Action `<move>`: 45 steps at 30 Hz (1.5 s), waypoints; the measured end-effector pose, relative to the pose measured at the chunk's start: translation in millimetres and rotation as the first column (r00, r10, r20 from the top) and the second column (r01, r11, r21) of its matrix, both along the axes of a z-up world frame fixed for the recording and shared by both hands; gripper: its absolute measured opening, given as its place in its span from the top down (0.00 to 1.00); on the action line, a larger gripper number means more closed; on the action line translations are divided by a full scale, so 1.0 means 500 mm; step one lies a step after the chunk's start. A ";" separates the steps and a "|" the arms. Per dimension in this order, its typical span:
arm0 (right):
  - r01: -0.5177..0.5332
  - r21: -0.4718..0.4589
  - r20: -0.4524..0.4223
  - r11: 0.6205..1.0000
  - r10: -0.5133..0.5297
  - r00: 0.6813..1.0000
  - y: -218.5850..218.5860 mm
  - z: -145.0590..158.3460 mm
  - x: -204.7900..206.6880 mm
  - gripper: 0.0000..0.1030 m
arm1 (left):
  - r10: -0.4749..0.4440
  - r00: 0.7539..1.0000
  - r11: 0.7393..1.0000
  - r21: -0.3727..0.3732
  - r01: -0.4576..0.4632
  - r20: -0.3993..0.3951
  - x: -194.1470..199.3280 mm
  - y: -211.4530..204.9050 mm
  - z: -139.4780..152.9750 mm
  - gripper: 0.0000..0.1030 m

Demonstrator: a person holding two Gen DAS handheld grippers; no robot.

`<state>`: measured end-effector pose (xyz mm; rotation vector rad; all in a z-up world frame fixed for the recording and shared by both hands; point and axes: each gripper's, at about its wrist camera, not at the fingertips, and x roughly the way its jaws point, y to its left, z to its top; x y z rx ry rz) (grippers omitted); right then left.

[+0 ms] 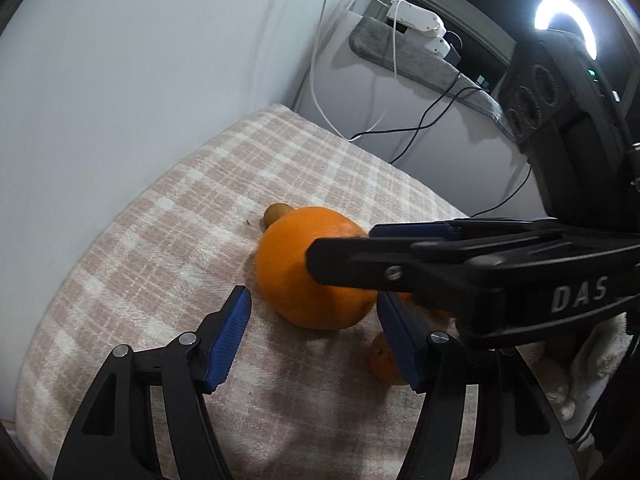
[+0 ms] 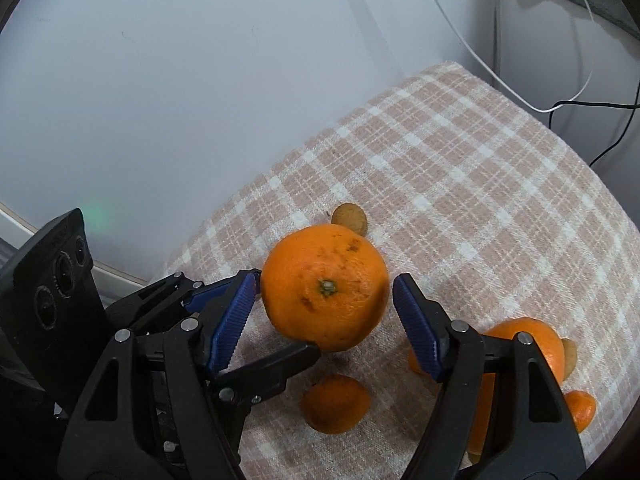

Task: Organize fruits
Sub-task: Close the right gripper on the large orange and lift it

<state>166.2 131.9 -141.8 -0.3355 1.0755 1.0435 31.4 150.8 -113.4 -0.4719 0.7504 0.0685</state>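
The orange (image 2: 325, 292) sits on the cloth (image 2: 460, 184) squarely between the spread pads of the right claw (image 2: 324, 312), seemingly untouched, while the left claw (image 1: 314, 324), also spread, waits just short of it.

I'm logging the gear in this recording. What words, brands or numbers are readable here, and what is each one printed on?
"DAS": pale raised letters on the black body of the right gripper, seen in the left wrist view; the word may run on past the frame edge.
Nothing else is readable: the large orange, the plaid cloth and the white device on the ledge show no legible text.
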 end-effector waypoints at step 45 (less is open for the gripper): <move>0.099 0.084 0.094 0.992 -0.107 0.990 -0.153 0.109 -0.093 0.30 | -0.100 0.991 0.993 0.066 0.094 0.092 -0.029 -0.129 0.103 0.39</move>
